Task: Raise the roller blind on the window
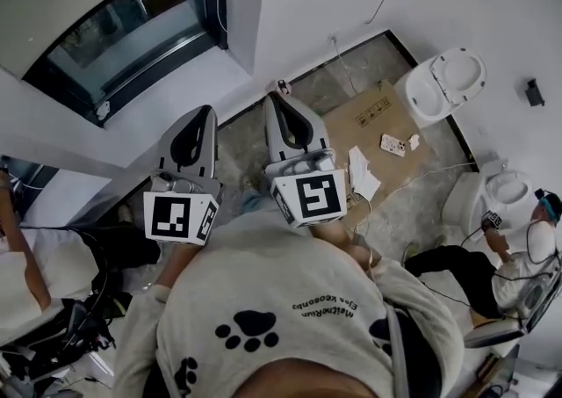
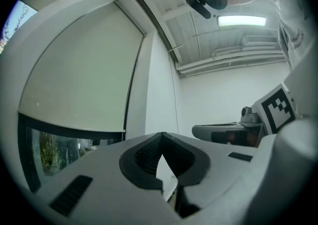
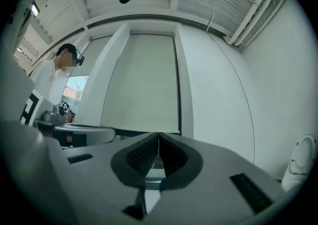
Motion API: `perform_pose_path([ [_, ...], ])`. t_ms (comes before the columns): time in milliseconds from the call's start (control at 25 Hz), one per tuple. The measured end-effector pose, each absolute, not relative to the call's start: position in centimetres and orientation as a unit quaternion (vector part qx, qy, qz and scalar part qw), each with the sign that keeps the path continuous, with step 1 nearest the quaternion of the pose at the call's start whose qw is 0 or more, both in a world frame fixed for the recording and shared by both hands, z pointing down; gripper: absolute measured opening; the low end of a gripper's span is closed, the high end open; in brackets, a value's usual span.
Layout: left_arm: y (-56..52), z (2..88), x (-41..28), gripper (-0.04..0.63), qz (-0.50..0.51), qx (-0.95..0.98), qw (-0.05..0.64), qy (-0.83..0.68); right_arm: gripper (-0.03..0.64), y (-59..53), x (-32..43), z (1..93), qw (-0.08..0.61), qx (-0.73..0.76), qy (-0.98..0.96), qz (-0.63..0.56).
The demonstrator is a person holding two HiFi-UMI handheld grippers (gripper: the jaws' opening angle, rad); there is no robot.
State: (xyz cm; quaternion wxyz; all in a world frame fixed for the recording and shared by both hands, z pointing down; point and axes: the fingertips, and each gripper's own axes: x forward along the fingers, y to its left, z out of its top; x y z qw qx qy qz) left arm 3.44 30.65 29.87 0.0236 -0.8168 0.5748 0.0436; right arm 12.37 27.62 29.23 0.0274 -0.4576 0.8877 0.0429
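The gripper views show the blind [image 3: 144,80] covering most of the window [image 2: 49,154]; the head view probably catches only its bottom. Left gripper [image 2: 161,134] and right gripper [image 3: 158,134] have jaws pressed together, empty

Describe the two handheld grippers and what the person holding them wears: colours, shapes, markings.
Both the left gripper and the right gripper are light grey plastic, tapering to a point, with dark ribbed lining inside the fingers. Each carries a white cube printed with black square markers. The person wears a pale sweatshirt with black paw prints and small lettering.
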Motion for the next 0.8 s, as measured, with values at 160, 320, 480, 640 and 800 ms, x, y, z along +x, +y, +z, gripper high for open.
perform_pose_path([
  [160,25.7,29.8,2.9,0.005,0.042,-0.807,0.024,0.588,0.011,22.3,11.9,30.0,0.016,-0.446,0.894,0.032],
  [320,21.5,29.9,3.0,0.005,0.045,-0.801,0.025,0.596,0.011,17.9,12.0,31.0,0.013,-0.437,0.899,0.013],
  [480,18.7,30.2,3.0,0.005,0.045,-0.801,0.018,0.597,0.011,14.9,12.3,31.1,0.010,-0.439,0.898,0.007],
  [640,17.4,31.0,2.7,0.005,0.042,-0.798,0.005,0.602,0.011,13.6,12.3,32.2,-0.004,-0.438,0.899,-0.001],
  [800,16.4,31.7,2.4,0.005,0.040,-0.796,-0.004,0.603,0.011,12.6,12.1,33.1,-0.010,-0.438,0.899,-0.011],
])
